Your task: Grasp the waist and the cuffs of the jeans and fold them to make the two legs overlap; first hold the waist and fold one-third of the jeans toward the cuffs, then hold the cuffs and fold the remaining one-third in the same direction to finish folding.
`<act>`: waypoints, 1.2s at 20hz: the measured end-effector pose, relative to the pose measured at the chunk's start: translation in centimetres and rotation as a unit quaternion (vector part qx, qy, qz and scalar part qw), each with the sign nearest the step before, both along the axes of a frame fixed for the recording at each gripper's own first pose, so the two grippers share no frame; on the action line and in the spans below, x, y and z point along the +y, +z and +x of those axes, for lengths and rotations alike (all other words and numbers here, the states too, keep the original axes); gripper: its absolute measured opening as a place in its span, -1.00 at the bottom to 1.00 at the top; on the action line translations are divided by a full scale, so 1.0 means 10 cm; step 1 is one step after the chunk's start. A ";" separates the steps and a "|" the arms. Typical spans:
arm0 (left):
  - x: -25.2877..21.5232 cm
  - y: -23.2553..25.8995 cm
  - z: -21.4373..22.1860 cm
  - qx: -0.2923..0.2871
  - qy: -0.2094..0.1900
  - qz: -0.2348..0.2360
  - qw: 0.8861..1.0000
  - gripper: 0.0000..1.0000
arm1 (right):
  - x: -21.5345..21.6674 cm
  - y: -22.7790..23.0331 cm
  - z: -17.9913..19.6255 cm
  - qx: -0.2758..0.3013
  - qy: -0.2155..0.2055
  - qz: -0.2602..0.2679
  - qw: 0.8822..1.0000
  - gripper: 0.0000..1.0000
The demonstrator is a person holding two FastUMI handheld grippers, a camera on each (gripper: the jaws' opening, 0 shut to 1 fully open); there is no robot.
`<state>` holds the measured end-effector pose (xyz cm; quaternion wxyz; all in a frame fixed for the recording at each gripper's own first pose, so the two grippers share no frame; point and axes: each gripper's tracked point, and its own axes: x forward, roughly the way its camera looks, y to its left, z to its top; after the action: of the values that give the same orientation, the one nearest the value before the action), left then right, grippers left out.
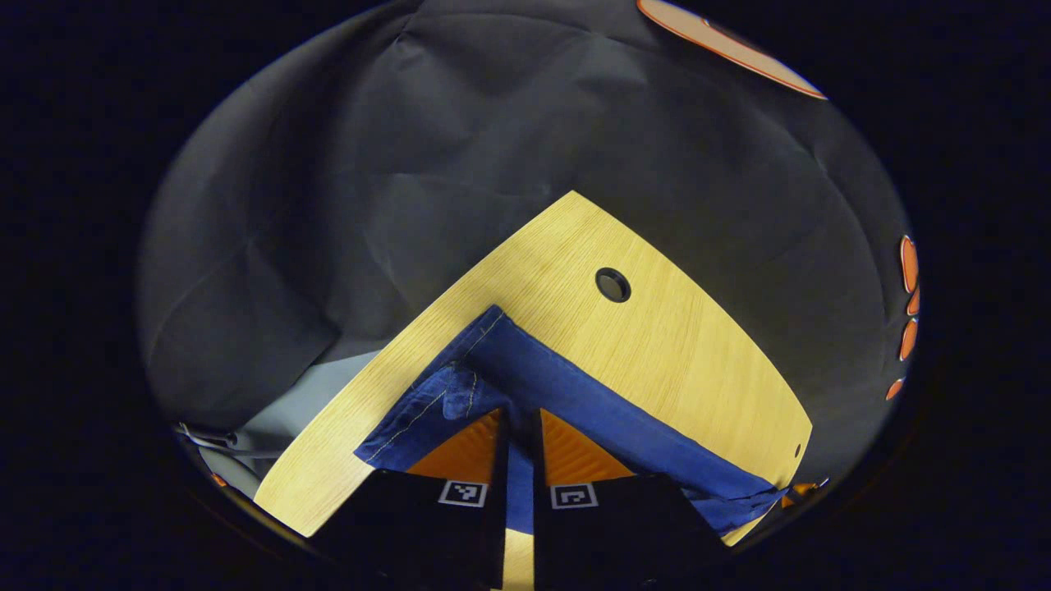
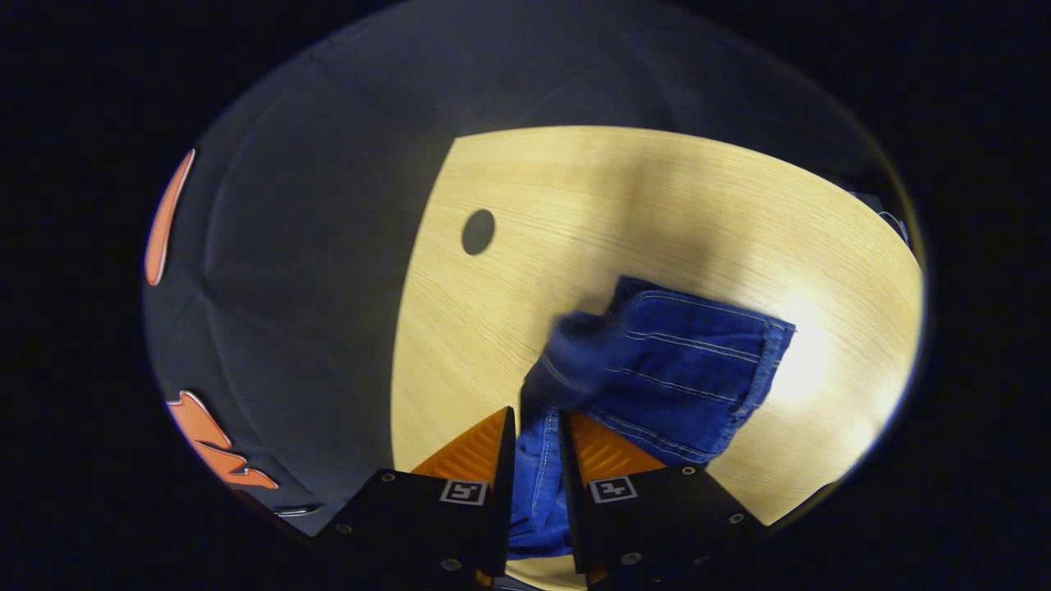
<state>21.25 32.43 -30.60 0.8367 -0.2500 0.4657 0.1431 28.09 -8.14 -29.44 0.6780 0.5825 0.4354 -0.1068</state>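
Left gripper view: the left gripper [image 1: 520, 427] pinches a fold of the blue jeans [image 1: 575, 402] between both fingers, the denim lying on the wooden table [image 1: 681, 345] just short of its round cable hole [image 1: 612, 285]. In the right gripper view, the right gripper [image 2: 538, 431] clamps another edge of the jeans [image 2: 681, 361], well away from that hole [image 2: 478, 231].

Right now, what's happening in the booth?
A person is folding blue jeans on a wooden table with two handheld grippers. The left gripper is pinched on denim near a stitched edge of the jeans, which lie along the table. The right gripper is also clamped on denim, holding another part of the jeans bunched and raised off the tabletop. A fold looks to be under way.
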 end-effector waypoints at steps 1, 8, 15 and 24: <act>0.01 0.01 0.05 -0.007 0.002 0.001 1.000 -0.74 | -0.07 0.04 0.02 -0.009 -0.004 -0.008 1.000 -0.54; -0.01 0.23 0.02 -0.011 -0.054 0.066 0.996 -0.44 | -0.43 -0.28 -0.56 0.047 0.049 -0.112 0.991 0.63; -0.27 0.54 -0.13 -0.010 -0.092 0.070 0.993 0.90 | -0.44 -0.67 -0.80 0.096 0.086 -0.144 0.981 0.97; -0.62 0.70 -0.69 0.026 -0.152 0.096 0.983 1.00 | -0.49 -0.71 -1.04 0.111 0.130 -0.155 0.973 0.97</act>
<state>14.39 26.25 -23.64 0.8566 -0.0908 0.5038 0.0649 17.70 -13.09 -36.50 0.7155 0.3931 0.5583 -0.1478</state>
